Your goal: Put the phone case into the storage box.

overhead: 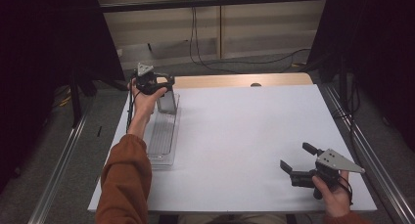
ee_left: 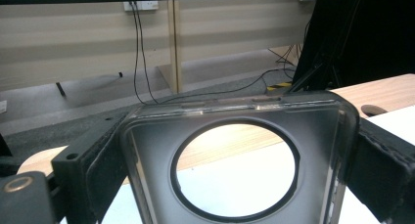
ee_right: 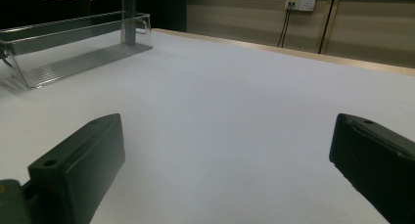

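As I view far left of tabletop (overhead: 244, 136), left tongs (overhead: 164, 87) clamp clear plastic tray (overhead: 164, 136) by upright end wall: light, rigid, slippery, crackable. Right tongs (overhead: 298, 158) wide open, empty.

Lying along left edge of table (overhead: 244, 131): tray (overhead: 164, 136), long axis running front to back. Standing upright in tray's far end: holed plate (ee_left: 235, 170), sitting between jaws of left hand-held gripper (overhead: 164, 87). Hovering over near right corner, well apart from tray: right hand-held gripper (overhead: 296, 158).
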`<act>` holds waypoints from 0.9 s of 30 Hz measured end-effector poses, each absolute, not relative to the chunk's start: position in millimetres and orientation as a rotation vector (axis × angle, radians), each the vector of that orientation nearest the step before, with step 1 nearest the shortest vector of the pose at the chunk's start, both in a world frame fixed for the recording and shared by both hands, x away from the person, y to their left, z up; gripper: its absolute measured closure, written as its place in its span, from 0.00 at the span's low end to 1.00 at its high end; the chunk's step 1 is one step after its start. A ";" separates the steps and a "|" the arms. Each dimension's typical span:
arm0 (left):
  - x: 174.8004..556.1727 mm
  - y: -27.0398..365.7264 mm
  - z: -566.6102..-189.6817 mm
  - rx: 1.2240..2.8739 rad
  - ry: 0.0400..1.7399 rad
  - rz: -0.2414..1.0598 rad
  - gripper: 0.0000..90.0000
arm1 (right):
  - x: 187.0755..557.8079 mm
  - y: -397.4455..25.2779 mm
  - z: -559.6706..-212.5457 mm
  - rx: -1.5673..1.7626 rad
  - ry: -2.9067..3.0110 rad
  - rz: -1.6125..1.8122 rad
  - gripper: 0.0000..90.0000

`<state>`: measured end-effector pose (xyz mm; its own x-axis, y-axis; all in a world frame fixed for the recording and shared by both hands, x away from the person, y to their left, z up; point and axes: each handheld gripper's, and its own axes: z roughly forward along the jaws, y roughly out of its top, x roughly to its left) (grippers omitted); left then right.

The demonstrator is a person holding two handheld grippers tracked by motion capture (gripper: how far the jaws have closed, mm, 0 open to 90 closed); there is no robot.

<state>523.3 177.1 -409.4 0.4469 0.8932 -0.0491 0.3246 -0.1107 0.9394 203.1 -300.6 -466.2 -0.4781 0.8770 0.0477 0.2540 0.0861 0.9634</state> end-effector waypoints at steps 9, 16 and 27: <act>526.6 169.2 -411.5 1.697 1.060 0.703 0.07 | 203.1 -301.0 -466.4 1.109 1.805 1.416 0.00; 528.4 165.3 -413.6 1.718 1.063 0.706 0.09 | 202.7 -300.8 -466.5 1.110 1.808 1.418 0.00; 532.0 161.5 -418.2 1.727 1.079 0.698 0.09 | 202.4 -300.8 -466.6 1.112 1.810 1.421 0.00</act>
